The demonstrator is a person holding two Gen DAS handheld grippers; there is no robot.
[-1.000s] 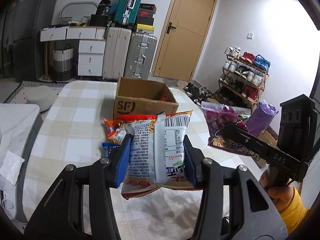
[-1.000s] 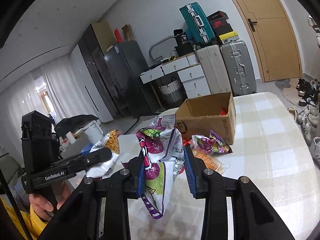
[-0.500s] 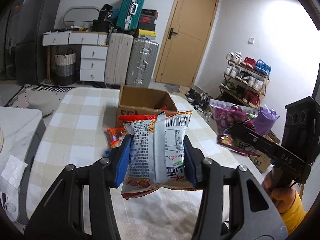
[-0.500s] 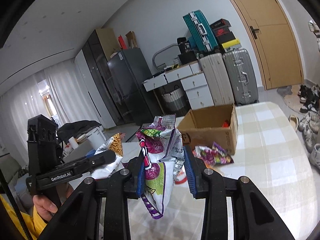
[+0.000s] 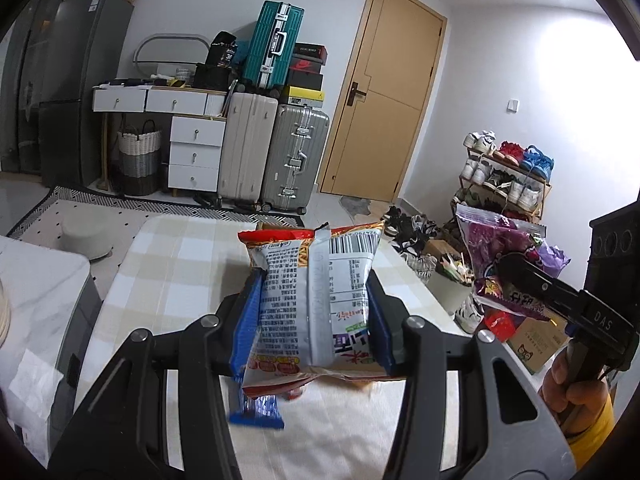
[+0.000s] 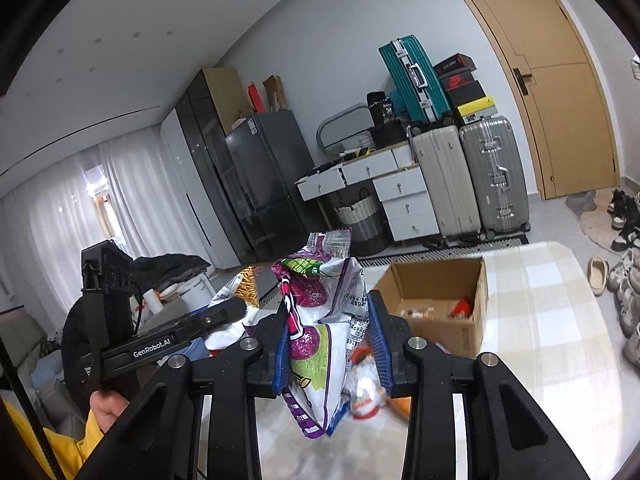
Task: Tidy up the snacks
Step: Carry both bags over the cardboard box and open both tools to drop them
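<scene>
Black tongs [image 5: 312,320] with blue pads [image 5: 244,320], silver screws, white lettering; yellow sleeve [image 6: 60,452] at the wrist.

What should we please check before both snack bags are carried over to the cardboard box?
1. Left tongs grip: shut on the red-and-white snack bag, blue pads on both its sides: ok.
2. Right tongs grip: shut on the purple snack bag, which hangs below the pads: ok.
3. Cardboard box open at the top, flaps out of the way: ok.
4. Room in the box: a few items on its floor, much of it bare: ok.
5. Loose packets on the checked tablecloth below the purple bag, blurred, clearance: cannot tell.
</scene>
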